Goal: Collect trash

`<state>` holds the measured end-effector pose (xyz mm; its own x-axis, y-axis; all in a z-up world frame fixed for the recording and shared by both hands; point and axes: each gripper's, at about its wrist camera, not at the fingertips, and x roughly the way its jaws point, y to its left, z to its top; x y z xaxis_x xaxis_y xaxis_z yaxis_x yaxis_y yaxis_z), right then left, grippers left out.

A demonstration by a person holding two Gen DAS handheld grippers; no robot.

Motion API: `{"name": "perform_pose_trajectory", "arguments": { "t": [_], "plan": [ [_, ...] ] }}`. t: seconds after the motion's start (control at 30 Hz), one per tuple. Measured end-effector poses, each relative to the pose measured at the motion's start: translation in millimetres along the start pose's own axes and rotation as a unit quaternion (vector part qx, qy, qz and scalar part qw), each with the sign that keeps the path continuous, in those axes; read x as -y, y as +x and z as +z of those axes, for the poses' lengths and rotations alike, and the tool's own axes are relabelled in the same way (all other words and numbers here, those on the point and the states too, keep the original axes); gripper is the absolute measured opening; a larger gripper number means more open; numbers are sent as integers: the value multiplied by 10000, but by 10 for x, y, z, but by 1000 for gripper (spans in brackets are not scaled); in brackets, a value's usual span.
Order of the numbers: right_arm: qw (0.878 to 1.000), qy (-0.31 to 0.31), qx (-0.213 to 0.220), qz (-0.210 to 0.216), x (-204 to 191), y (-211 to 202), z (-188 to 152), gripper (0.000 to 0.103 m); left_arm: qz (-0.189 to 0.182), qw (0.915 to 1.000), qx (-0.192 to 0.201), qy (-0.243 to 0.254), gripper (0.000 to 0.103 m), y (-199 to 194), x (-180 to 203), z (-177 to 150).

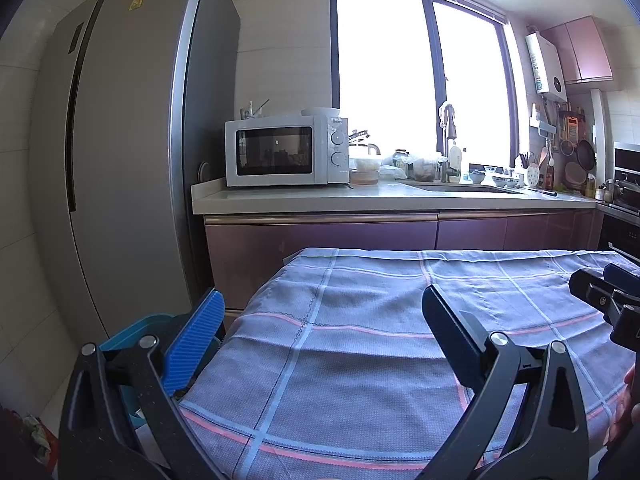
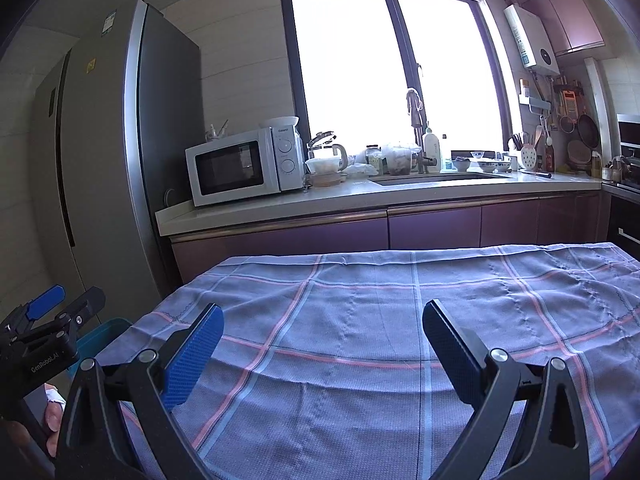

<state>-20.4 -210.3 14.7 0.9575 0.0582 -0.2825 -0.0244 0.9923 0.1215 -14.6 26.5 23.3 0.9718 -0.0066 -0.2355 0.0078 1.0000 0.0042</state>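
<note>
A table under a grey-blue checked cloth (image 1: 380, 340) fills the lower part of both views (image 2: 380, 320); I see no trash on it. My left gripper (image 1: 322, 310) is open and empty over the table's left part. My right gripper (image 2: 322, 326) is open and empty over the table's middle. The right gripper shows at the right edge of the left wrist view (image 1: 608, 296). The left gripper shows at the left edge of the right wrist view (image 2: 44, 320). A teal bin (image 1: 136, 328) stands on the floor at the table's left side, partly hidden by my left fingers.
A tall grey fridge (image 1: 112, 160) stands at the left. Behind the table runs a counter (image 1: 360, 196) with a white microwave (image 1: 286, 152), containers, a sink and faucet (image 1: 448, 140) under a bright window. An oven (image 1: 624, 200) is at the far right.
</note>
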Motion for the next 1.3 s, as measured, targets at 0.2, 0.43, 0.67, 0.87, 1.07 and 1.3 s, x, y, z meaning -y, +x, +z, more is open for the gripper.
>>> {"name": "perform_pose_trajectory", "arguments": {
  "t": [0.2, 0.43, 0.67, 0.87, 1.07, 1.3],
  "plan": [
    [10000, 6, 27, -1, 7, -12, 6, 96, 23, 10000, 9, -10, 97, 6, -3, 12],
    [10000, 5, 29, 0, 8, -3, 8, 96, 43, 10000, 30, -24, 97, 10, -11, 11],
    [10000, -1, 28, 5, 5, 10, 8, 96, 59, 10000, 26, -24, 97, 19, -13, 5],
    [10000, 4, 40, 10, -3, 21, 12, 96, 68, 10000, 20, -29, 97, 21, -9, 3],
    [10000, 31, 17, 33, 7, 50, 12, 96, 63, 10000, 1, -7, 97, 37, -1, -9],
    [10000, 52, -1, 39, 15, 52, 9, 96, 58, 10000, -7, -6, 97, 43, 5, -14]
  ]
}}
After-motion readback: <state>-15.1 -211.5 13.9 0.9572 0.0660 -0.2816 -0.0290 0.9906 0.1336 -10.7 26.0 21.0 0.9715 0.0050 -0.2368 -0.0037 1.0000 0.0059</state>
